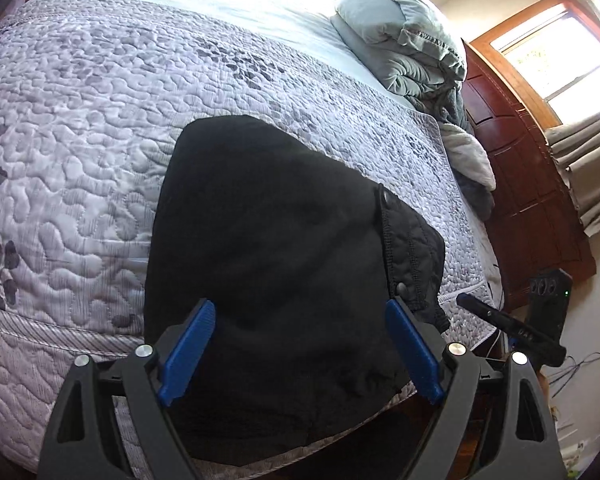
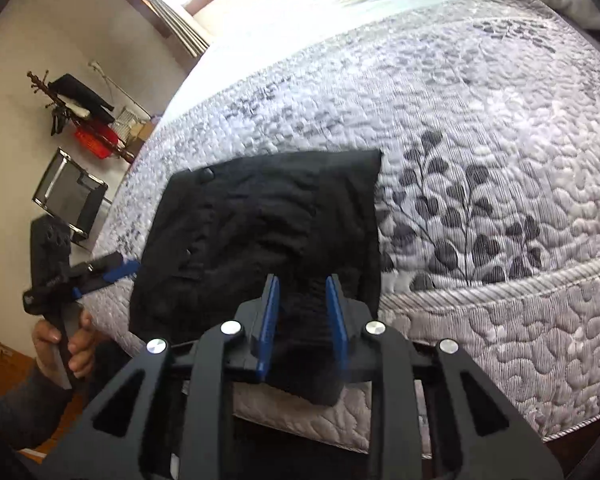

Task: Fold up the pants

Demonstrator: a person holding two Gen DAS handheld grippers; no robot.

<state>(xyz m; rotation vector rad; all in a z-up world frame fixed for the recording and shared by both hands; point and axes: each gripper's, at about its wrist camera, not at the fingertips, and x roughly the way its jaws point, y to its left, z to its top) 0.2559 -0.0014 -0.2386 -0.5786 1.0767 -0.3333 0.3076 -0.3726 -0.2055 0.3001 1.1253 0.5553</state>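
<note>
Black pants (image 1: 268, 248) lie folded in a compact pile on the quilted bed, at its near edge; they also show in the right wrist view (image 2: 260, 216). My left gripper (image 1: 300, 312) is open above the pile, blue pads spread wide, holding nothing. My right gripper (image 2: 302, 292) has its blue pads close together on a bunched fold of the pants at the pile's near edge. The right gripper also shows in the left wrist view (image 1: 512, 324) to the right of the pile. The left gripper shows in the right wrist view (image 2: 112, 270) at the pile's left side.
The grey floral quilt (image 1: 80, 140) covers the bed. Pillows and a bundled duvet (image 1: 404, 44) lie at the head, by a wooden headboard (image 1: 524, 184). A coat rack (image 2: 80, 116) and a chair (image 2: 68, 196) stand beside the bed.
</note>
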